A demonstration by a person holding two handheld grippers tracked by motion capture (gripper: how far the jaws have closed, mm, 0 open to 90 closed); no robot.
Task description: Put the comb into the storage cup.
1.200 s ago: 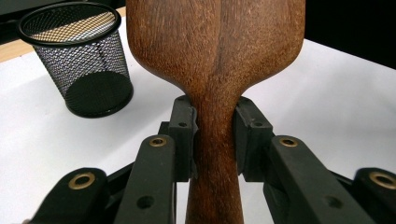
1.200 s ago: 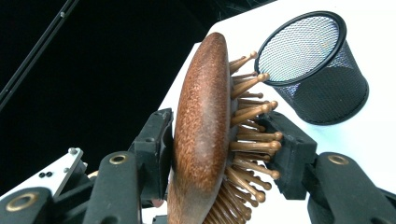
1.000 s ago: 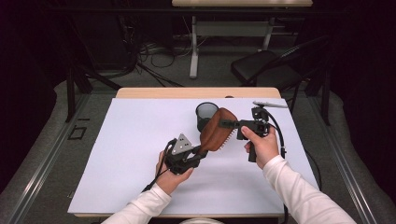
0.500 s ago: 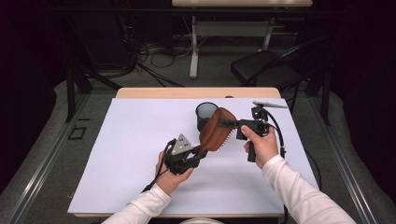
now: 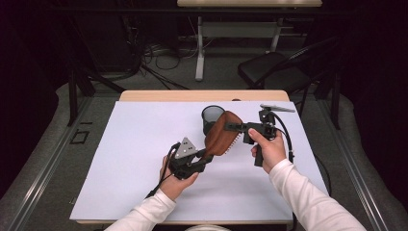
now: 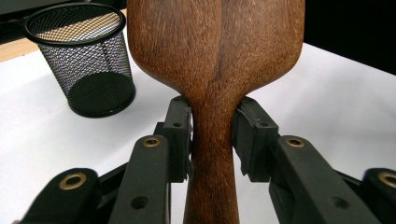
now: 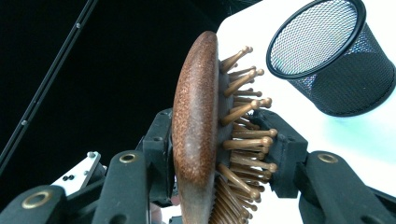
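Hairbrush (image 5: 222,134) hung just beside the mesh cup (image 5: 211,118); my right gripper (image 5: 236,128) clamped its head, my left gripper (image 5: 206,157) had just been loosening around its handle. Releasing fully before moving seemed wise.

The black mesh cup (image 5: 212,118) stands near the white mat's (image 5: 134,159) far edge, just behind my hairbrush (image 5: 222,134). The near, left and right of the mat lie open to me.
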